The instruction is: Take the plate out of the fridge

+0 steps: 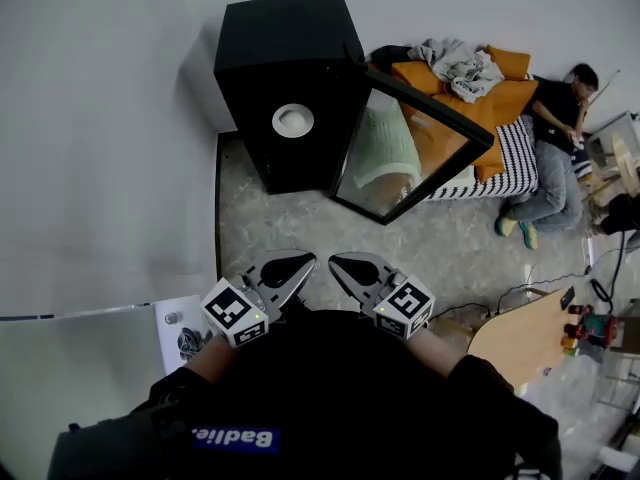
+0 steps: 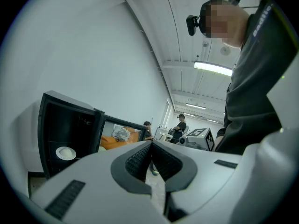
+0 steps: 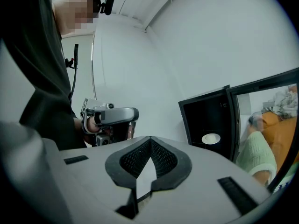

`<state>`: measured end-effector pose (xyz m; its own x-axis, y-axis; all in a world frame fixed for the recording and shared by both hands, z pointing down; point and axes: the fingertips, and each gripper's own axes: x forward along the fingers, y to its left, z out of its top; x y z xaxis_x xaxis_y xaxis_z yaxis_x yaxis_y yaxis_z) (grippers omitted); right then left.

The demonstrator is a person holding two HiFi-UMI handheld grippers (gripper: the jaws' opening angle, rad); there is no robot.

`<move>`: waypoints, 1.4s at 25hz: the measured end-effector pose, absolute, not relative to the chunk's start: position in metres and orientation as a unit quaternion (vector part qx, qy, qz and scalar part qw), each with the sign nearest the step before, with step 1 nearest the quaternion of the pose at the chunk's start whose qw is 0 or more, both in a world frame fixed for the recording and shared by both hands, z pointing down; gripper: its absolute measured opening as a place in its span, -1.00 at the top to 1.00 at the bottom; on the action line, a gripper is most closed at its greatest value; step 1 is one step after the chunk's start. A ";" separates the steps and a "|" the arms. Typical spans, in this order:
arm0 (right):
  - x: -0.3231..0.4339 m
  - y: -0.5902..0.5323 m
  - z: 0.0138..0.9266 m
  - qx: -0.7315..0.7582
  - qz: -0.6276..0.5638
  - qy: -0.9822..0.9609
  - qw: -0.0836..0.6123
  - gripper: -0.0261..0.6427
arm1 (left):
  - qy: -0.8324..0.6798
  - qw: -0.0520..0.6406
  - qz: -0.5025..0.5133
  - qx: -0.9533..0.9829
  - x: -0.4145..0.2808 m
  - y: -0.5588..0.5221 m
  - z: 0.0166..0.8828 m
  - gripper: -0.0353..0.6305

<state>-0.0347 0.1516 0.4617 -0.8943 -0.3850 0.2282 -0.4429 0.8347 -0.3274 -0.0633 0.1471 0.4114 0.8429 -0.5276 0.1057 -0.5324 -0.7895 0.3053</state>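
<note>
Two grippers, left gripper (image 1: pixel 298 264) and right gripper (image 1: pixel 345 265), are pointing toward the fridge (image 1: pixel 290 28), jaws closed on nothing; the plate (image 1: pixel 293 120) is sitting apparently low inside, the door (image 1: pixel 420 148) hanging open for access.

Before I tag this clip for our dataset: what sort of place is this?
Probably a lab or workshop staged as a room, not a kitchen: a black fridge stands open on bare floor by a blank wall, a striped mattress lies beside it, and strip lights run along the ceiling.
</note>
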 end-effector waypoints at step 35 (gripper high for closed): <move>0.014 -0.026 0.473 0.137 0.201 -0.966 0.087 0.93 | -0.421 0.207 -0.009 0.883 -0.058 -0.048 0.429 0.87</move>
<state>0.0136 -0.0256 0.4727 -0.9475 -0.2295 0.2224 -0.2992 0.8819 -0.3643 -0.0582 -0.0481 0.4291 0.6455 -0.7469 0.1593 -0.7399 -0.5598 0.3731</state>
